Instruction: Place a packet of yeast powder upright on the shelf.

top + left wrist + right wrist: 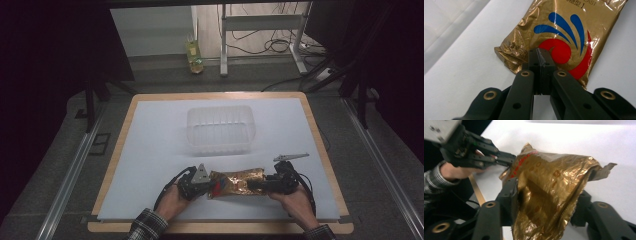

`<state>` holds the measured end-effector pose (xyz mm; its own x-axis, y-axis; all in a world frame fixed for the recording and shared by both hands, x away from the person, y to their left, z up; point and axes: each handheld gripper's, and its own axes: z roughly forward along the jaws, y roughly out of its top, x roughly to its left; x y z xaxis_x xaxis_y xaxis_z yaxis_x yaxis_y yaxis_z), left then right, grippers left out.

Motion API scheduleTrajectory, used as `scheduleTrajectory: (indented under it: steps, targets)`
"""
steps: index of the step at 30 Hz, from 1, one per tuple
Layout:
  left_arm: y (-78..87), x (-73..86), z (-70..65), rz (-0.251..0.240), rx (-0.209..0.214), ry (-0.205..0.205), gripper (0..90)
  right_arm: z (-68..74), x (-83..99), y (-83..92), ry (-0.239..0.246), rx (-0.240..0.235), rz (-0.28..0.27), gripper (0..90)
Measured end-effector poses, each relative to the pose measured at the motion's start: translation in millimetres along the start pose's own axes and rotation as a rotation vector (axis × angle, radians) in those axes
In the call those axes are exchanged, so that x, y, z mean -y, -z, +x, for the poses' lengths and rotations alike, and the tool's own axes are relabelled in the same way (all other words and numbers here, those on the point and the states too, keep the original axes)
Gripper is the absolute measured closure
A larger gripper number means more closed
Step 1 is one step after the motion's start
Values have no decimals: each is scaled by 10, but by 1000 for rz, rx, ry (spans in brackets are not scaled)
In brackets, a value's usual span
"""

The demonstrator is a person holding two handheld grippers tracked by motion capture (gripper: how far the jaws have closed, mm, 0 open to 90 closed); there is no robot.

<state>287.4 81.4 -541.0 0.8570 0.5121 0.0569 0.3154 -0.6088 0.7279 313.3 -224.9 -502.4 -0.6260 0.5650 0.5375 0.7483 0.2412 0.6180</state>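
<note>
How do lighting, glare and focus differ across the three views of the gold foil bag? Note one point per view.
High view: dim, dark surround; the gold foil bag is small and its print unreadable. Left gripper view: bright and sharp, with white glare streaks on the bag; the near fingers are slightly soft. Right gripper view: the bag is blurred, deep shadow in its folds.

bag: gold foil pouch (236,183) lying between both grippers
left gripper (206,188): at bag's left end
right gripper (250,185): at bag's right end
tub: clear container (220,130) behind the bag
</note>
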Motion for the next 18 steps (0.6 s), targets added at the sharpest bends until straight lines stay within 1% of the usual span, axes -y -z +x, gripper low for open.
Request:
scheduleTrajectory:
  steps: [1, 2, 4, 5, 7, 8, 9, 10, 11, 12, 13, 15, 16, 18]
  targets:
    - [0, 0, 0, 0, -1, -1, 896, 12, -13, 5, -2, -8, -10, 560]
    - [7, 0, 9, 9, 0, -12, 895, 33, -40, 11, -6, -19, -22, 591]
    - [7, 0, 12, 8, 1, -15, 895, 53, -66, 11, -6, -22, -29, 617]
    - [8, 2, 9, 8, 1, -7, 895, 53, -66, 11, -6, -22, -29, 617]
    - [7, 5, 10, 5, 2, -6, 895, 65, -85, 13, -17, -26, -34, 643]
    - [8, 6, 10, 4, 2, -6, 895, 57, -98, 15, -48, -39, -39, 675]
    - [1, 9, 1, -8, 1, 3, 895, 53, -99, 17, -56, -45, -38, 690]
    - [1, 9, 1, -8, 1, 3, 895, 46, -99, 18, -69, -52, -40, 703]
    - [8, 11, 8, -1, 0, -10, 894, 33, -99, 20, -84, -66, -41, 716]
    - [8, 11, 8, -1, 0, -10, 894, 27, -97, 22, -99, -72, -43, 726]
    - [8, 13, 5, -4, -2, -12, 894, 27, -97, 22, -99, -72, -43, 726]
    - [5, 14, -9, -10, -11, -20, 893, 17, -97, 24, -133, -84, -42, 739]
    - [11, 10, -13, -9, -25, -29, 874, 26, -104, 31, -134, -86, -40, 746]
    - [14, 9, -10, -13, -22, -25, 863, 32, -111, 39, -128, -84, -39, 750]
